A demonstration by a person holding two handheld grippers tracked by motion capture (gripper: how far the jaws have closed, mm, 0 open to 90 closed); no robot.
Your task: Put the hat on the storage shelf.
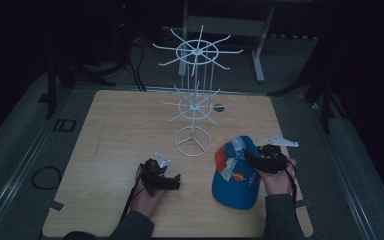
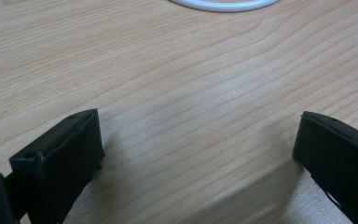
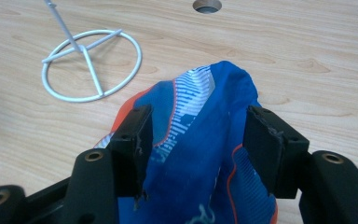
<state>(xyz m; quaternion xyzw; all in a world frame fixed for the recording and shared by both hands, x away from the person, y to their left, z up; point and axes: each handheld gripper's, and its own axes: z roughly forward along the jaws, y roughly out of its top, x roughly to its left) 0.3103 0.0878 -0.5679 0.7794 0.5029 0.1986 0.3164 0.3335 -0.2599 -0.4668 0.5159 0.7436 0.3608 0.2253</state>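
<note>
**Ana:** Cap point(image 1: 236, 172), blue with orange trim, lies on the wooden table point(image 1: 120, 125) at lower right of the high view. Behind it, near the centre, stands a white wire rack point(image 1: 195, 95) with spokes on two levels and a ring foot.

**Ben:** What are the hands doing?

**Ana:** At the cap's right edge, the right gripper point(image 1: 263, 159) reaches over the crown. In the right gripper view point(image 3: 198, 140) the jaws stand partly apart with the raised blue fabric between them. The left pad looks to be against the cloth; on the right I cannot tell whether the pad presses it. So this is no firm grip that I can see.

**Ben:** And the other one?

**Ana:** The left gripper point(image 1: 172, 182), at lower centre-left of the high view, rests low over bare wood. In its own view point(image 2: 196, 154) the jaws are wide apart with nothing between them.

**Ben:** Which step is this?

**Ana:** I judge it the pick-up of the cap, probably to hang it on a spoke. Next comes pinching the crown firmly, then lifting clear of the table.
</note>
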